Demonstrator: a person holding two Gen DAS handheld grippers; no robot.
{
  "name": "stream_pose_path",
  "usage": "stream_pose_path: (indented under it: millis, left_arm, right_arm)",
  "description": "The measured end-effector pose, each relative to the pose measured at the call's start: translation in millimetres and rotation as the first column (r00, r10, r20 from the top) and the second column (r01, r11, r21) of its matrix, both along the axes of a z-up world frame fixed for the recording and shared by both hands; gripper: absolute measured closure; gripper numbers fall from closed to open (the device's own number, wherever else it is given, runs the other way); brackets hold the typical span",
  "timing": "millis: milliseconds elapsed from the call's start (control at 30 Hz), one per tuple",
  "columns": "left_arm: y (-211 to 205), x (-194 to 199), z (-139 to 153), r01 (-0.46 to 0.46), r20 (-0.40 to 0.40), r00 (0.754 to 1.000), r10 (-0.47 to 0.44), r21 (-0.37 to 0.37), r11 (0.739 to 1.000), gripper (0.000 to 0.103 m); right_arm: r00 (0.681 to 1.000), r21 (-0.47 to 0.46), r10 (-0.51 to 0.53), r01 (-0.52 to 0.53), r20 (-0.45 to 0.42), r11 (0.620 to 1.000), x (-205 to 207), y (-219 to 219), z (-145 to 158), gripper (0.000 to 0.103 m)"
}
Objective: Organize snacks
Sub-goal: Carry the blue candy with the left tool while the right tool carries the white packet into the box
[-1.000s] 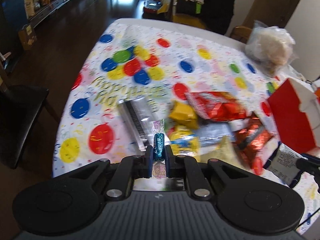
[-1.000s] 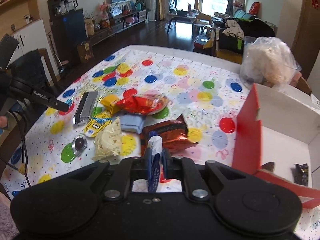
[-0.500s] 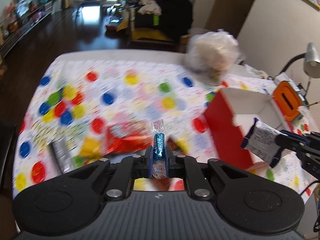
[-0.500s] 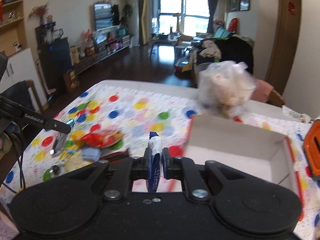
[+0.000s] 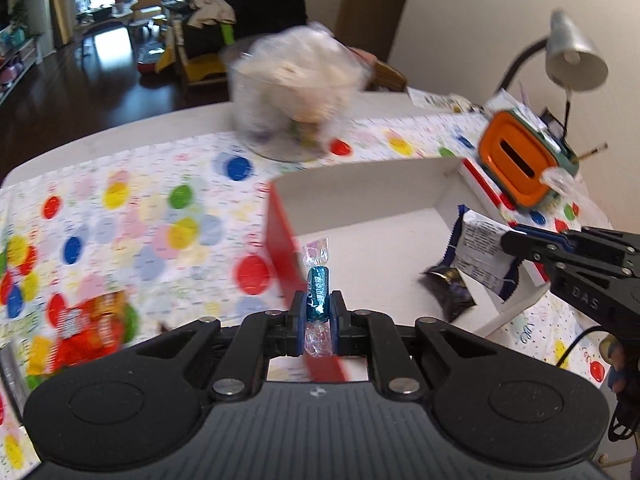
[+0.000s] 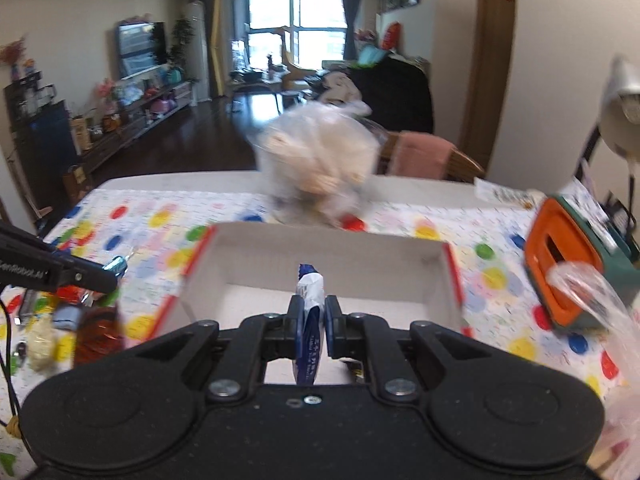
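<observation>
Tablecloth (image 5: 132, 208) with coloured dots, living room behind, left gripper (image 5: 318, 308) pinching candy (image 5: 318, 294), right gripper (image 6: 312, 316) pinching packet (image 6: 310, 300).

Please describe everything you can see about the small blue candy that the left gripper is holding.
The blue candy is a small sweet in a shiny blue wrapper with pale lettering and clear, crinkled twisted ends. It stands upright, one twist fanning above the blue middle, the other hanging below. The left gripper is shut on it, both pads pressing its sides. It hangs by the near red wall of the open cardboard box, touching nothing else.
</observation>
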State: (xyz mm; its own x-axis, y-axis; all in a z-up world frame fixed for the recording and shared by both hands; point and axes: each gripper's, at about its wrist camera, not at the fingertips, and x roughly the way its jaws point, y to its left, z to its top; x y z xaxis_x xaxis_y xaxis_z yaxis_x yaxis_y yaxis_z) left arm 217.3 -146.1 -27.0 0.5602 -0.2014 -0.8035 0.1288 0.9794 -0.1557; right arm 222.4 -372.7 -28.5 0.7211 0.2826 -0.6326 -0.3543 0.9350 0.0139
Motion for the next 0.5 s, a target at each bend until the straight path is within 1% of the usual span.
stream_pose_path:
  millis: [133, 267, 367, 500]
  left_arm:
    - [-31.7, 17.1, -13.0, 0.033, -0.032, 0.999, -0.032, 0.036, 0.999, 0.091]
    - [-52.3, 33.4, -28.9, 0.048, -0.071, 0.997, -0.042, 0.081, 0.996, 0.091]
    - [-64.2, 42.0, -38.9, 0.066, -0.101, 0.993, -0.055, 0.107, 0.992, 0.091]
    - [-77.3, 51.5, -49.4, 0.086, -0.135, 0.989, -0.067, 0.138, 0.987, 0.091]
  right_arm:
    - [0.999, 0.011, -0.033, 0.034, -0.043, 0.999, 13.2, -20.3, -18.4, 0.094]
    - [0.995, 0.043, -0.05, 0.054, -0.088, 0.998, 23.8, -34.9, -35.6, 0.094]
    - [0.992, 0.068, -0.041, 0.05, -0.12, 0.996, 28.7, -38.1, -46.3, 0.094]
    - [0.989, 0.063, -0.018, 0.028, -0.148, 0.998, 30.5, -36.8, -55.7, 0.094]
